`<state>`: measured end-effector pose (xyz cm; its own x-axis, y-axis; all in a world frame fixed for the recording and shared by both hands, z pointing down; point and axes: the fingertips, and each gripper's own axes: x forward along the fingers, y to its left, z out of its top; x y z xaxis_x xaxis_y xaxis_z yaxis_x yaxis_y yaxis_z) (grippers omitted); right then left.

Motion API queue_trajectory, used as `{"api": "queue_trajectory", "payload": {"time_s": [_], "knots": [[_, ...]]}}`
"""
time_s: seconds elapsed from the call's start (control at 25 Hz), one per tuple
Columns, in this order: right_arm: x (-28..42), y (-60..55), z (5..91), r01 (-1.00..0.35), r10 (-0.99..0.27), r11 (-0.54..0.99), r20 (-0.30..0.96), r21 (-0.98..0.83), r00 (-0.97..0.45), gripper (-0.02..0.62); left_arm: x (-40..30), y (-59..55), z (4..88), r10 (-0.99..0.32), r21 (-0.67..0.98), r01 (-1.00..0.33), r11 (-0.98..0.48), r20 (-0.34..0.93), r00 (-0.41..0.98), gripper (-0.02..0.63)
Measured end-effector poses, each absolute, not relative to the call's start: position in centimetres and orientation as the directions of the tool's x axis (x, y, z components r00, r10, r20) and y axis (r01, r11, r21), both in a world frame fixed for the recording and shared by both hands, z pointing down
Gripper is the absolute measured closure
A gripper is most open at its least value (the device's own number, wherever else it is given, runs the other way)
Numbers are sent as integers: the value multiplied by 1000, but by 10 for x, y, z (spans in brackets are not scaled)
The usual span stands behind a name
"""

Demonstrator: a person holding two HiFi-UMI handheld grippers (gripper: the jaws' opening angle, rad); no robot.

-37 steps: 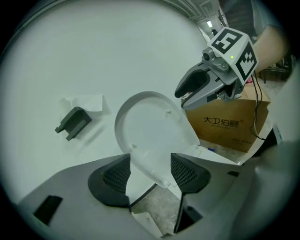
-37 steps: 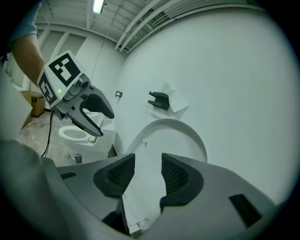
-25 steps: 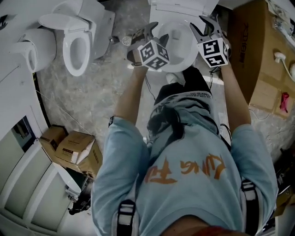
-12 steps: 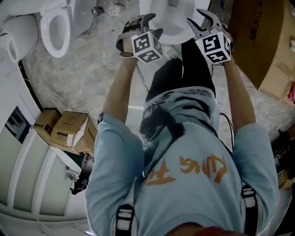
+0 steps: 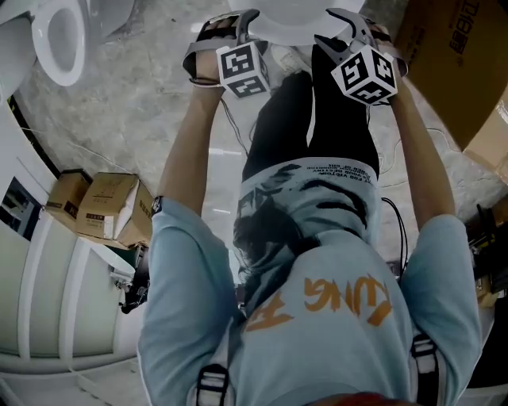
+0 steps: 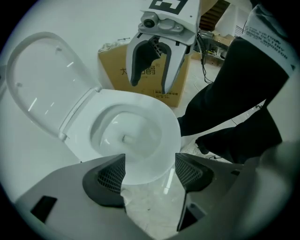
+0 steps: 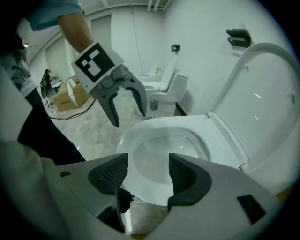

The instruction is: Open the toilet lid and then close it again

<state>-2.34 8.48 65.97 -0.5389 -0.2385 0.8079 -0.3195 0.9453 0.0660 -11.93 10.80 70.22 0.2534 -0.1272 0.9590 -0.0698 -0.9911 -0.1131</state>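
The white toilet's lid [image 6: 42, 79] [image 7: 265, 101] stands raised against the tank, and the seat ring [image 6: 157, 119] [image 7: 187, 127] lies flat on the bowl. In the head view only the bowl's front rim [image 5: 286, 22] shows at the top edge. My left gripper [image 6: 150, 173] [image 5: 226, 28] hangs over the front rim, and its jaws have just been opening with nothing between them. My right gripper [image 7: 147, 173] [image 5: 363, 28] hovers beside it over the same rim; its jaws have also just been opening and hold nothing. Each gripper shows in the other's view: the right gripper [image 6: 152, 65], the left gripper [image 7: 126, 101].
The person's dark-trousered legs [image 5: 317, 119] stand right in front of the bowl. A large cardboard box [image 5: 452, 55] [image 6: 140, 70] stands right of the toilet. A second toilet [image 5: 59, 32] [image 7: 164, 84] is at the left, with small boxes [image 5: 107, 206] on the marble floor.
Both grippers have come down and back from over the bowl to its front rim, with their jaws spread wider. In the head view the toilet has slid to the top edge.
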Motion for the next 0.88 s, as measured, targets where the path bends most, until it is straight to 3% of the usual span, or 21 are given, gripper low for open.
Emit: {"api": "queue_trajectory", "payload": {"time_s": [0.4, 0.76, 0.88], "knots": [[-54, 138, 770, -105, -60, 994, 863, 9, -502, 275, -122, 132, 795, -86, -84, -17, -996, 968, 234, 258], [-60, 149, 809, 24, 10, 1000, 899, 0, -438, 275, -112, 129, 813, -98, -112, 52, -992, 971, 217, 256], [-58, 152, 815, 82, 63, 996, 904, -31, -423, 319, -104, 129, 820, -69, -95, 122, -988, 977, 201, 256]]}}
